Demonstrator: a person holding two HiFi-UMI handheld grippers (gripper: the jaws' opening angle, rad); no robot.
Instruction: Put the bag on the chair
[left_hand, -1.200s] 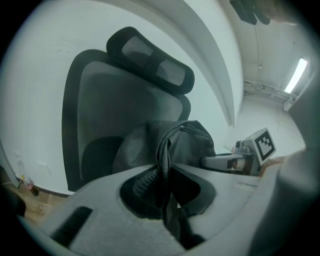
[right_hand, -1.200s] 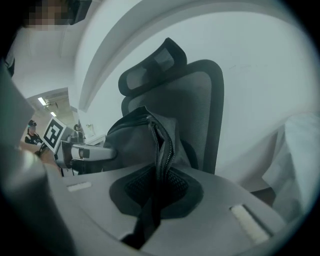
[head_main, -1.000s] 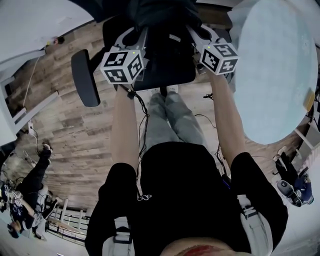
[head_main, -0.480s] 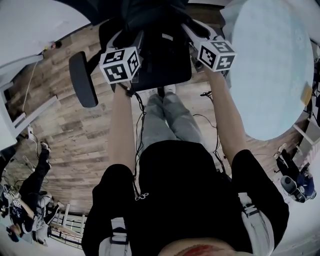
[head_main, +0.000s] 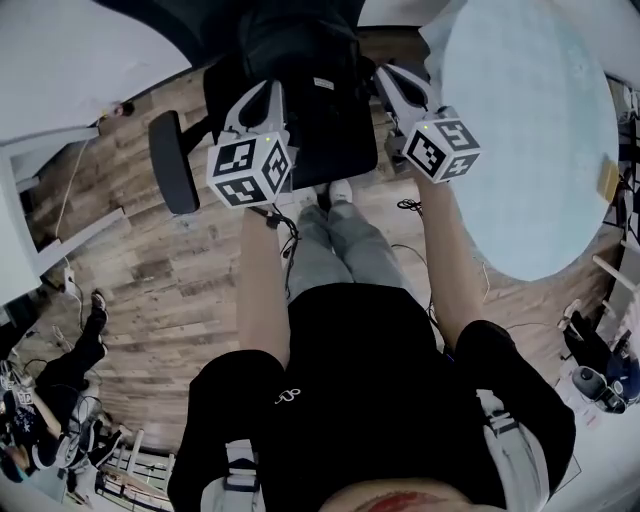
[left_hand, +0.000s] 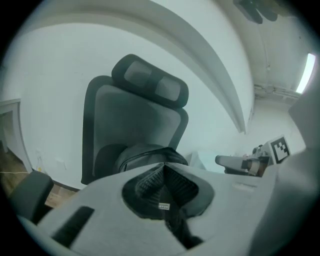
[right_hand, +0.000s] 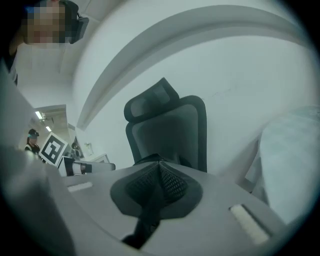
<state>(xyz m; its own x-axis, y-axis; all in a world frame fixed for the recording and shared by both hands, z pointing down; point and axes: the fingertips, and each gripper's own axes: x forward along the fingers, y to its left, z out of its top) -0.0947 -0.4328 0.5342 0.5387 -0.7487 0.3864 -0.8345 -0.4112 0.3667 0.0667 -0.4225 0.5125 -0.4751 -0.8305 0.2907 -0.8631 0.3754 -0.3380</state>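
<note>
A black bag (head_main: 292, 45) rests on the seat of the black office chair (head_main: 335, 135), against its backrest. The left gripper view shows the bag (left_hand: 142, 156) below the chair's headrest (left_hand: 150, 82). My left gripper (head_main: 263, 93) hangs over the seat's left side, shut and empty, its pads (left_hand: 155, 181) pressed together. My right gripper (head_main: 392, 78) is held over the seat's right side, also shut with nothing in it; its pads (right_hand: 167, 182) meet in front of the chair's backrest (right_hand: 167, 135). Neither gripper touches the bag.
A round pale table (head_main: 530, 130) stands close on the right of the chair. A white desk (head_main: 55, 70) lies to the left. The chair's left armrest (head_main: 172, 162) sticks out over the wooden floor (head_main: 170, 270). Cables trail by my feet. A person (head_main: 65, 365) is at the far left.
Both grippers have drawn back a little from the chair towards my body. The bag stays on the seat.
</note>
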